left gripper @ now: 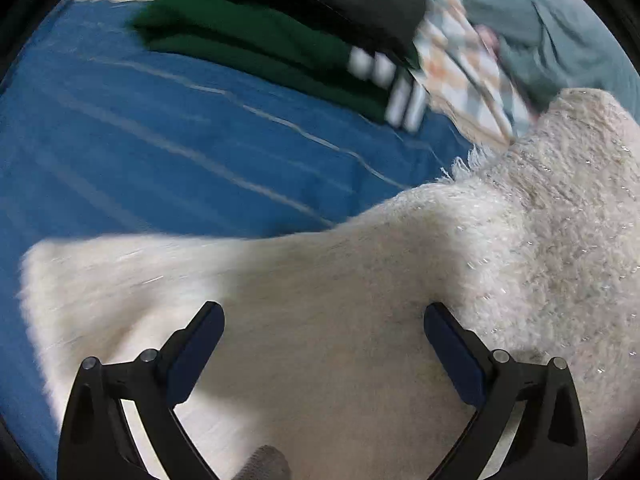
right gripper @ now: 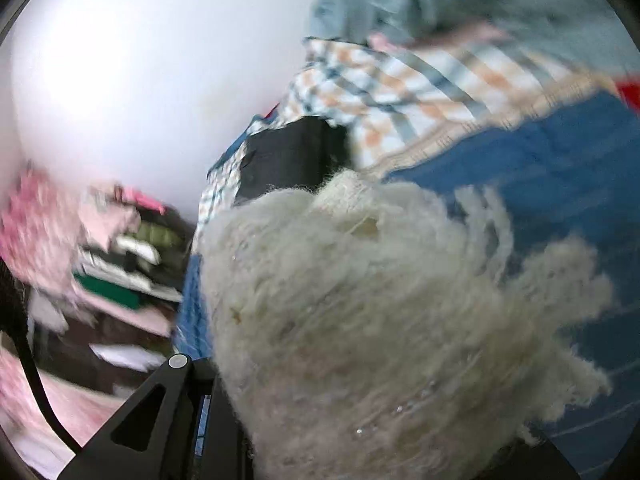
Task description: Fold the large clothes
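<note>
I find my left gripper (left gripper: 323, 320) spread wide, empty, over the cream fuzzy garment (left gripper: 400, 280); my right gripper (right gripper: 340, 420) is buried in its pile, grip indeterminate.

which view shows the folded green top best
The left wrist view: the folded green top lies whole on the blue sheet, white stripes visible. The right wrist view doesn't clearly show it; the fuzzy cream garment fills the frame.
</note>
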`<state>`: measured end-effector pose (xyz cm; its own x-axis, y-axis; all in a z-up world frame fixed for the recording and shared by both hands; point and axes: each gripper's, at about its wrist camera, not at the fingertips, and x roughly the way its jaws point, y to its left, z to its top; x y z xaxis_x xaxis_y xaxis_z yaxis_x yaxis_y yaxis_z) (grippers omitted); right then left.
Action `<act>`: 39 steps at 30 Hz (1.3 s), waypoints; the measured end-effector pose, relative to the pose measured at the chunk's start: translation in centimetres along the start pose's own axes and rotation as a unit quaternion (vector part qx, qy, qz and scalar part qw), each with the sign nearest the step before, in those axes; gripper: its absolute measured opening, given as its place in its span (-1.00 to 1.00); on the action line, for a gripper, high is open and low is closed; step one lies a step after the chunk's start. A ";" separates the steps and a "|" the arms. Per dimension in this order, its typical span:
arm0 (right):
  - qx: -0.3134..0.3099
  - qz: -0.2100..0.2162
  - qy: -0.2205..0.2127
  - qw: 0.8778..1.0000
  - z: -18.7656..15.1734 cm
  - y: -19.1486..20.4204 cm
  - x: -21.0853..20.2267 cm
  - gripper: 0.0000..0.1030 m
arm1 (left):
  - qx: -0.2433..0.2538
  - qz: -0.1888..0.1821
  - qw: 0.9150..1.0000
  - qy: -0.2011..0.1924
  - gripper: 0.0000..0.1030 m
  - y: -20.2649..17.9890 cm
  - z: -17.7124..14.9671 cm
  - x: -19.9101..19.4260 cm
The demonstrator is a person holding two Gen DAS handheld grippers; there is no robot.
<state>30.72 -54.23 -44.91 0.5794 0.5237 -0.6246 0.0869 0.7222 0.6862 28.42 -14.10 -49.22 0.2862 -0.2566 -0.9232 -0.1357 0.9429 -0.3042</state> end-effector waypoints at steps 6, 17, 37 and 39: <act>-0.153 -0.020 0.082 0.985 -5.1 12.9 4.3 -0.53 | -0.116 0.054 0.991 -0.026 0.99 12.2 -5.2 -8.9; -0.302 -0.028 0.294 0.906 -28.0 22.3 21.5 -0.50 | -0.273 0.197 0.941 -0.040 0.99 29.0 -15.4 -18.1; -0.308 -0.078 0.234 0.919 -24.1 23.3 12.2 0.84 | -0.251 0.151 0.949 -0.112 0.99 25.8 -12.7 -22.7; -0.297 -0.127 0.218 0.921 -22.6 22.0 11.4 0.84 | -0.246 0.143 0.953 -0.105 0.99 25.3 -12.4 -21.7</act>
<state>20.88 -22.18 -45.34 0.2103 0.3418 -0.9159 -0.3586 0.8986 0.2530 6.97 12.68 -39.78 0.3466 0.0919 -0.9335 -0.6506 0.7404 -0.1687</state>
